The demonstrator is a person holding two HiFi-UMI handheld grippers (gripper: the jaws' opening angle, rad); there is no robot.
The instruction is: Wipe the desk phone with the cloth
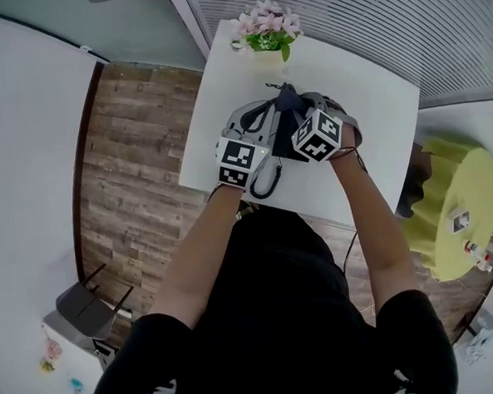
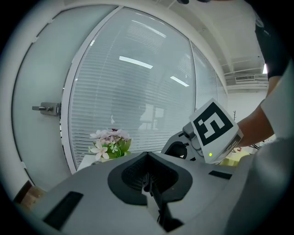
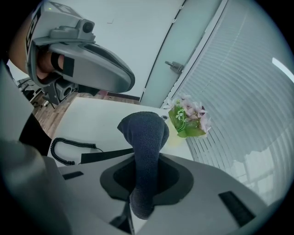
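The black desk phone [image 1: 281, 142] lies on the white table [image 1: 366, 101], mostly hidden under both grippers; its coiled cord [image 1: 266, 183] loops toward the near edge. My right gripper [image 3: 143, 158] is shut on a dark blue-grey cloth [image 3: 145, 133], which sticks out past the jaws as a rounded wad. The cord [image 3: 68, 150] and a thin black strip lie on the table just beyond it. In the head view the cloth [image 1: 289, 99] shows ahead of the right gripper [image 1: 301, 112]. My left gripper [image 2: 148, 182] is tilted upward, shut, with nothing in it, beside the right gripper [image 2: 214, 130].
A pot of pink and white flowers [image 1: 267, 31] stands at the table's far edge. Blinds behind glass [image 2: 138, 92] run along the far side. Wood floor [image 1: 137, 174] lies left of the table, a yellow-green round table [image 1: 459, 200] to the right.
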